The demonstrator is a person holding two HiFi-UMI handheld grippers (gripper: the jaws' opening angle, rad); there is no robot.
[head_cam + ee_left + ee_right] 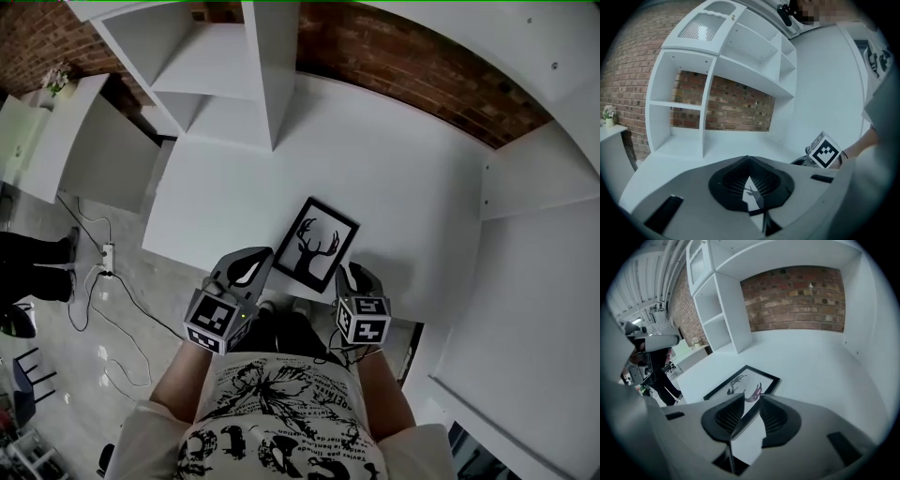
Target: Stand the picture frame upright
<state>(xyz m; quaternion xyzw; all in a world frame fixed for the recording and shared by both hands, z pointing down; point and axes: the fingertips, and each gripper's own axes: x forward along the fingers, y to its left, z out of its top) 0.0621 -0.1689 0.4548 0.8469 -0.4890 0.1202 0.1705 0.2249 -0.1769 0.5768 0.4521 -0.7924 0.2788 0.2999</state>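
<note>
A black picture frame (316, 241) with a deer silhouette lies flat on the white table (403, 159), close to its near edge. My left gripper (249, 270) sits at the frame's near left corner with its jaws shut, and only a sliver of the picture (753, 191) shows over its tips (749, 164). My right gripper (353, 278) is at the frame's near right corner. Its jaws (752, 401) stand apart, and the frame's (740, 380) near edge shows through the gap, untouched by the pads. The right gripper's marker cube (826, 151) appears in the left gripper view.
A white shelf unit (225, 75) stands at the table's far left, a brick wall (422, 61) lies behind it, and a white side panel (544, 169) closes the right. A power strip with cables (105, 258) and a person's legs (37, 267) are on the floor at left.
</note>
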